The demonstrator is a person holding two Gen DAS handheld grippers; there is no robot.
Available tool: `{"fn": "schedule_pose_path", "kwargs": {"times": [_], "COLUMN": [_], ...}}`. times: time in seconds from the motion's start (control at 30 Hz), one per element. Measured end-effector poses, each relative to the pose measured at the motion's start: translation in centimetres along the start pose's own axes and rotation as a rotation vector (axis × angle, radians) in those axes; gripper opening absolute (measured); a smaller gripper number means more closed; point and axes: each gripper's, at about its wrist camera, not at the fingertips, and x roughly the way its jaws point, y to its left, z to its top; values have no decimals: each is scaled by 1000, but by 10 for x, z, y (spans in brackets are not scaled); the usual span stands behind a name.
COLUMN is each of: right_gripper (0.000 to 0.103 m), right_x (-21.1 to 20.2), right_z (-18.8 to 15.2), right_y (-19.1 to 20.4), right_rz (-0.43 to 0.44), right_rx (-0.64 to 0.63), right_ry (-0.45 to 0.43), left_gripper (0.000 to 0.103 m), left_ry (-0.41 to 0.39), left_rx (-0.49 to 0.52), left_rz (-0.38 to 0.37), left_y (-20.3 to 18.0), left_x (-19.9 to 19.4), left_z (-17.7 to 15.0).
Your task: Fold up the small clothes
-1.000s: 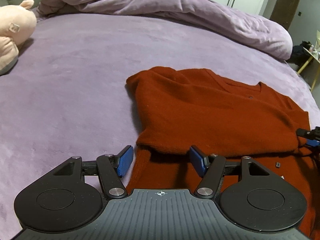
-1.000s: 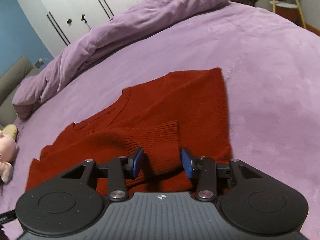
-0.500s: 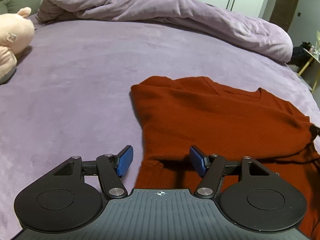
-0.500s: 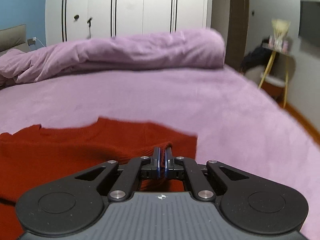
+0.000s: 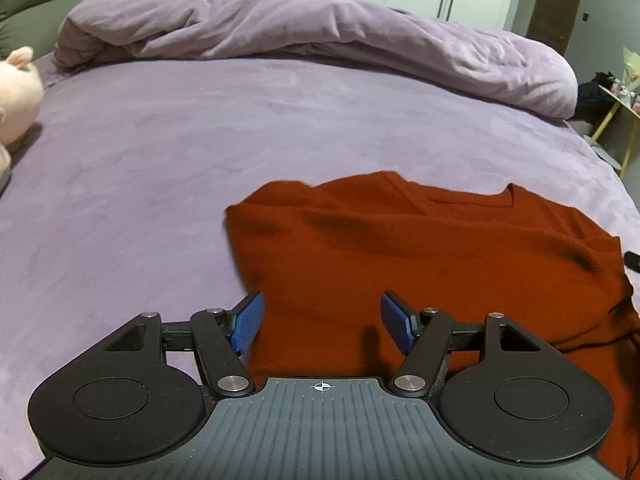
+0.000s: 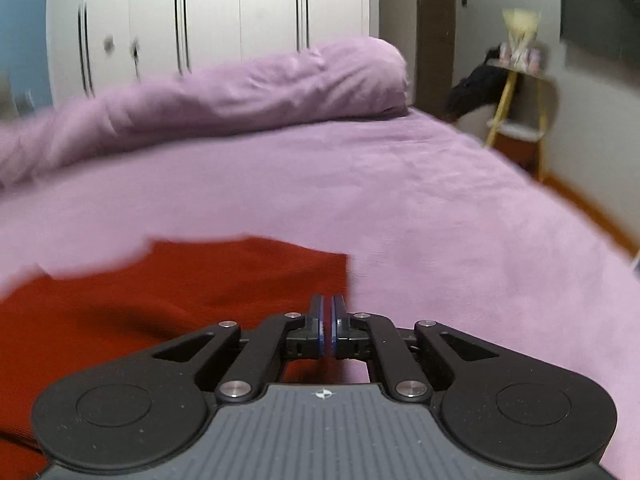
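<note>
A rust-red knit sweater (image 5: 420, 248) lies on the purple bed (image 5: 180, 152), partly folded, its neckline toward the far side. My left gripper (image 5: 322, 322) is open, its blue pads (image 5: 248, 320) on either side of the sweater's near left part, low over it. In the right wrist view the sweater (image 6: 160, 292) lies to the left. My right gripper (image 6: 328, 326) is shut at the sweater's right edge; the pads meet, and whether fabric is pinched between them is hidden. The view is blurred.
A rolled purple duvet (image 5: 320, 36) runs along the far side of the bed. A pink plush toy (image 5: 16, 92) sits at the far left. White wardrobes (image 6: 200, 20) stand behind. A yellow-legged side table (image 6: 516, 112) stands right of the bed.
My right gripper closed on the sleeve cuff it straddled, then lifted and swung right. My left gripper stayed open and moved forward over the sweater's near left part.
</note>
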Motion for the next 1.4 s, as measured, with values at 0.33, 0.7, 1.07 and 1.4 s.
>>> {"fn": "schedule_pose_path", "kwargs": {"times": [0.33,0.7,1.07,1.4], "right_gripper": [0,6,21,3], "right_x": [39,38,14,18], "right_z": [-20,0,-29,-32], "right_y": [72,45,-24,-33], "right_rz": [185,193,312,253], "right_rx": [-214,-140,366,325], "right_ry": [92,116,228,263], "left_gripper": [75,86,85,87], "left_ry": [36,33,56,91], "left_rx": [82,43,-13,-3], "left_rz": [35,42,35,66], "left_y": [-37,-14,-2,2], "left_x": [62,48,7,17], "left_z": [12,5,-24,-26]}}
